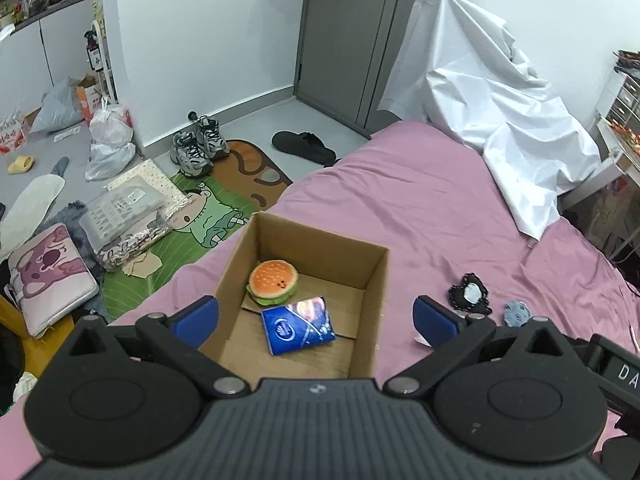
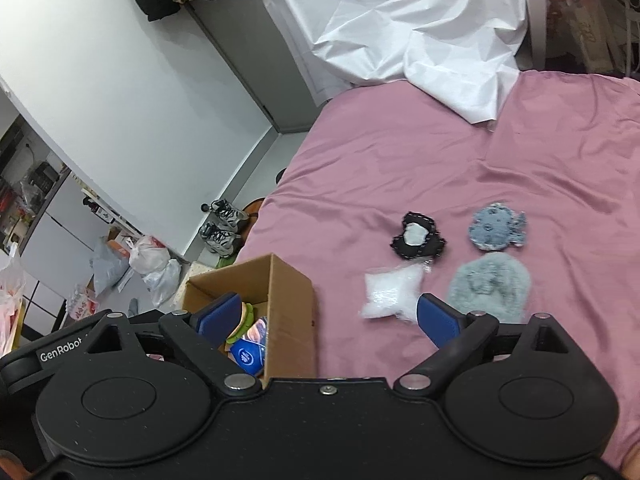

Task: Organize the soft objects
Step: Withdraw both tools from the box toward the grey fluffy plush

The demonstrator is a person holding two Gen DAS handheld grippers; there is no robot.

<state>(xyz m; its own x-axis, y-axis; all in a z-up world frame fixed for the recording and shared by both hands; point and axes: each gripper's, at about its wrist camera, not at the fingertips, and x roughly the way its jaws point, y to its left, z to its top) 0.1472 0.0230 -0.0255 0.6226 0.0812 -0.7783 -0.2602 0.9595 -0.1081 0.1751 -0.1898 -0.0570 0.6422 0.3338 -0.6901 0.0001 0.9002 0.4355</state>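
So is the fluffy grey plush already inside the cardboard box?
No, the fluffy grey plush lies on the pink bedsheet, outside the cardboard box.

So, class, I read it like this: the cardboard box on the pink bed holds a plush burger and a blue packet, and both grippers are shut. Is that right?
Not quite. The cardboard box does hold the plush burger and blue packet, but the left gripper and right gripper are both open, gripping nothing. Each wrist view shows its own fingers spread wide.
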